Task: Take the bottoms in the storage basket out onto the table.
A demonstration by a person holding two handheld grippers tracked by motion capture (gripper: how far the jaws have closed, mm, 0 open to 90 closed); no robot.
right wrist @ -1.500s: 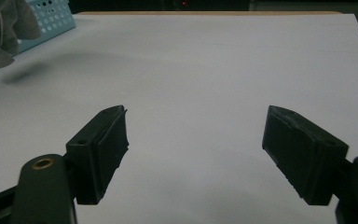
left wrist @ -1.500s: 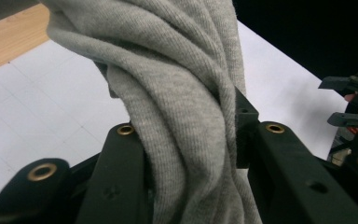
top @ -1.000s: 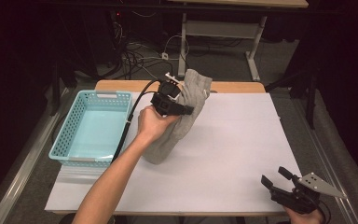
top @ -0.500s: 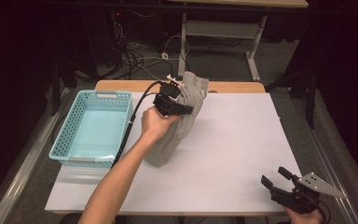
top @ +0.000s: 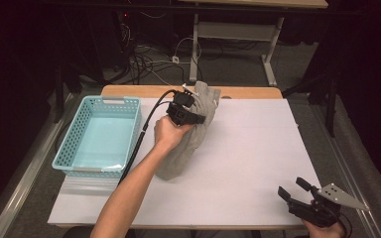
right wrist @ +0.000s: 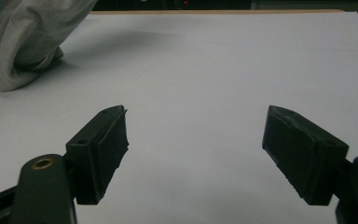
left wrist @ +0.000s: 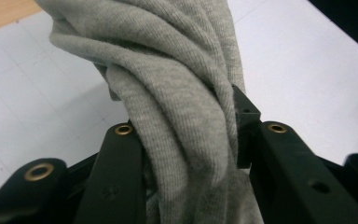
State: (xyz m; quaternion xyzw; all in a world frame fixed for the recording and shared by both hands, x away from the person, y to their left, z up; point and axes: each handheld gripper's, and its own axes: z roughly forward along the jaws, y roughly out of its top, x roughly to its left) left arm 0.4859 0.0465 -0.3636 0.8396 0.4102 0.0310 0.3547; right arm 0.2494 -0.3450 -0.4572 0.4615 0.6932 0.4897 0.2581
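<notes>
Lowered slightly since the earlier frame, the left gripper (top: 194, 110) clenches the grey cloth (top: 191, 136) at table (top: 258, 148) centre, basket (top: 79, 148) at nine o'clock. Right gripper (top: 291, 191) idles released. Bunched folds could slip free if the hold loosens.

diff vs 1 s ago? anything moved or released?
The left gripper has sunk slightly with the grey cloth, its fingers still clamped on the bunched fabric; the cloth's lower end sags further onto the white table. Nothing let go. The right gripper, open, and the blue basket stayed put.
</notes>
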